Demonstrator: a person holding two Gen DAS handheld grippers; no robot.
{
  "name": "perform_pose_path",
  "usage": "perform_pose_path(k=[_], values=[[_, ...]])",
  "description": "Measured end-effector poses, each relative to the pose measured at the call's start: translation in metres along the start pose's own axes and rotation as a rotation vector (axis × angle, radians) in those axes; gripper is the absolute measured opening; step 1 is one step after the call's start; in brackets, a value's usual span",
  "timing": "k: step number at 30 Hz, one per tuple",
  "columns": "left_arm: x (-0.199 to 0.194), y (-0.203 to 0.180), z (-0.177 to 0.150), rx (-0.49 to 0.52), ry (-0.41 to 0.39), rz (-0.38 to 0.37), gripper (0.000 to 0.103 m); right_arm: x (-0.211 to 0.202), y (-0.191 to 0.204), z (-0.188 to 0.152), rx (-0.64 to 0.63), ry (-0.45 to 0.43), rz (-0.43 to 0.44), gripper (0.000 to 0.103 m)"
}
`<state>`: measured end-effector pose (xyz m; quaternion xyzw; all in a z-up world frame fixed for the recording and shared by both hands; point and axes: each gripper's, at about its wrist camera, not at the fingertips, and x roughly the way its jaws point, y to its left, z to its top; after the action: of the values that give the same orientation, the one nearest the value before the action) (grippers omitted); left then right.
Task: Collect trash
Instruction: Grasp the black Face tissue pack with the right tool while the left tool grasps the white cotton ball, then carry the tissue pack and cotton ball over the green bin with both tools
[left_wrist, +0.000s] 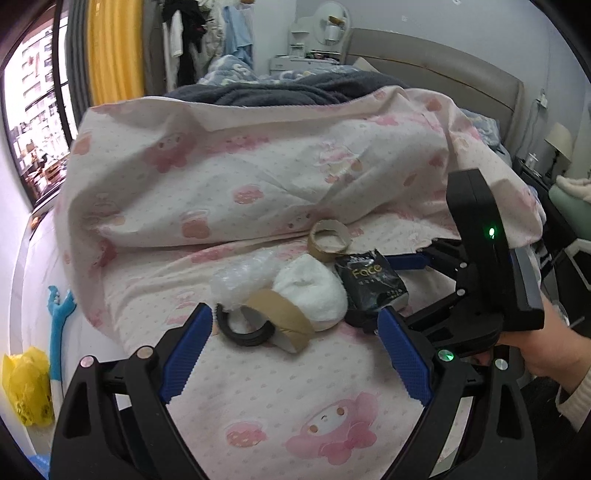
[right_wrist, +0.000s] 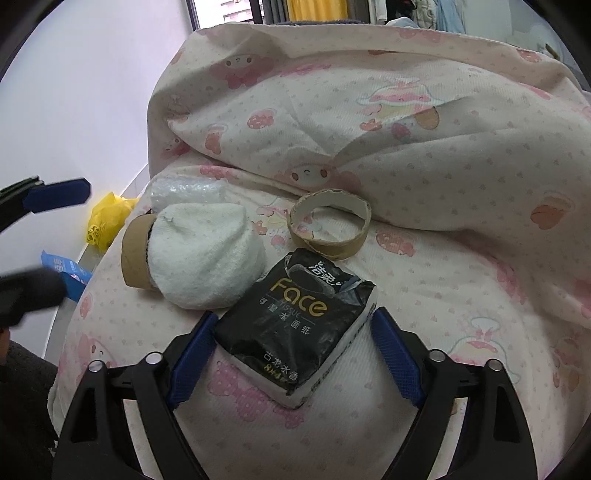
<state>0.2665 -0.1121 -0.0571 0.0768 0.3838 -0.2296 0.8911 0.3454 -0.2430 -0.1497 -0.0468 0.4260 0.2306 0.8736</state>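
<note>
Trash lies on the pink-patterned bed sheet: a black "Face" tissue pack, a white cloth ball, two cardboard tape rings, a black ring and bubble wrap. My right gripper is open with its blue fingers on either side of the tissue pack, not closed on it. It also shows in the left wrist view. My left gripper is open just in front of the black ring and the near cardboard ring.
A bunched pink-print duvet rises right behind the trash. A yellow plastic bag lies on the floor left of the bed. A bedside lamp and headboard stand at the right.
</note>
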Motion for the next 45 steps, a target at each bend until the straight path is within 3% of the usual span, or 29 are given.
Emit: perform_pose_path(k=[2, 9, 16, 20, 24, 34, 40, 45], values=[[0.006, -0.001, 0.001, 0.01, 0.0, -0.004, 0.093, -0.003, -0.002, 0.0, -0.002, -0.002, -0.011, 0.071], [0.022, -0.005, 0.009, 0.0, -0.005, -0.054, 0.087, -0.015, -0.013, -0.005, 0.017, 0.001, -0.004, 0.068], [0.039, -0.032, 0.01, 0.121, 0.021, -0.038, 0.079, -0.033, -0.041, -0.015, 0.077, -0.023, -0.014, 0.068], [0.055, -0.045, 0.012, 0.18, 0.042, 0.001, 0.07, -0.045, -0.053, -0.017, 0.114, -0.055, 0.002, 0.068], [0.07, -0.048, 0.017, 0.177, 0.065, 0.023, 0.064, -0.053, -0.064, -0.023, 0.123, -0.063, 0.002, 0.068], [0.096, -0.044, 0.018, 0.215, 0.127, 0.174, 0.048, -0.059, -0.08, -0.033, 0.144, -0.063, -0.002, 0.068], [0.1, -0.041, 0.02, 0.212, 0.122, 0.2, 0.039, -0.061, -0.079, -0.03, 0.14, -0.072, -0.007, 0.068], [0.089, -0.041, 0.02, 0.19, 0.076, 0.165, 0.032, -0.064, -0.074, -0.026, 0.131, -0.085, -0.005, 0.068]])
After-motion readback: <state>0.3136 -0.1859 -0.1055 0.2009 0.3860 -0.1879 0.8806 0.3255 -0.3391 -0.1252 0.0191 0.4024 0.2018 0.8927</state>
